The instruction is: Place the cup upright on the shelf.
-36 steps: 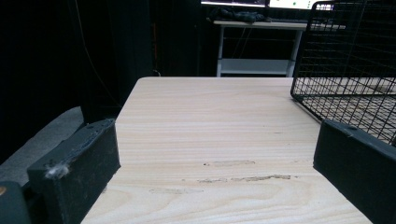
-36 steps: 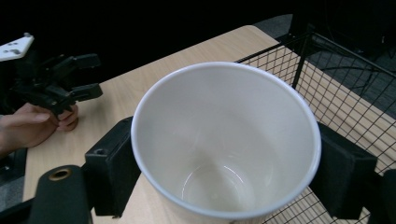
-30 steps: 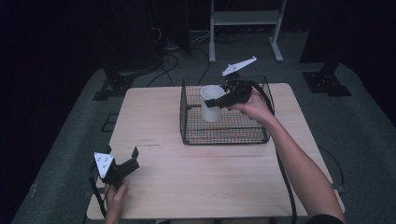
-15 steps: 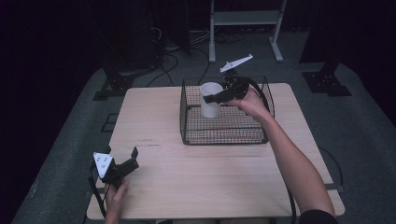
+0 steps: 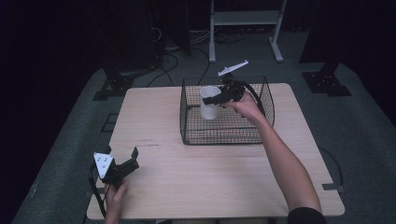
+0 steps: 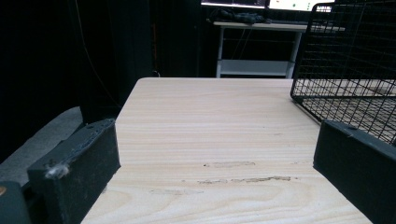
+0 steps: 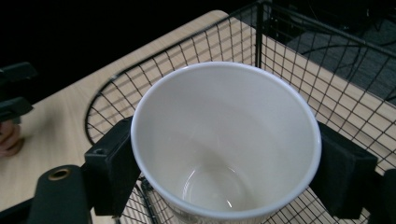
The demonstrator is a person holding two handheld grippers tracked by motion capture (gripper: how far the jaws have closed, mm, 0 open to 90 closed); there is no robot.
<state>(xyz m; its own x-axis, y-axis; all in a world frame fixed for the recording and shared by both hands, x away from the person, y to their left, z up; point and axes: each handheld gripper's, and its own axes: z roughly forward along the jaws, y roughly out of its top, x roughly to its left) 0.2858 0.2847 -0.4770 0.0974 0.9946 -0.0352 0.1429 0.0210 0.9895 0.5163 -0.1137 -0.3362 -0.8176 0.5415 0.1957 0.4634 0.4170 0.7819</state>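
Note:
A white paper cup (image 5: 209,103) is upright inside the black wire basket (image 5: 224,139) at the back of the table. My right gripper (image 5: 211,100) is shut on it, one jaw on each side just under the rim. In the right gripper view the empty cup (image 7: 224,140) sits between the pads (image 7: 112,170) with basket mesh (image 7: 327,70) below and around it. Whether its base touches the basket floor I cannot tell. My left gripper (image 5: 122,157) rests open at the table's front left corner, and nothing lies between its jaws (image 6: 215,172).
The light wooden table (image 5: 210,182) has bare surface between the basket and the front edge. In the left gripper view the basket (image 6: 345,56) stands ahead on the right. A white metal stand (image 5: 243,18) and cables are on the dark floor behind.
My right gripper has carried the cup slightly left and lower into the basket. The left gripper has stayed where it was.

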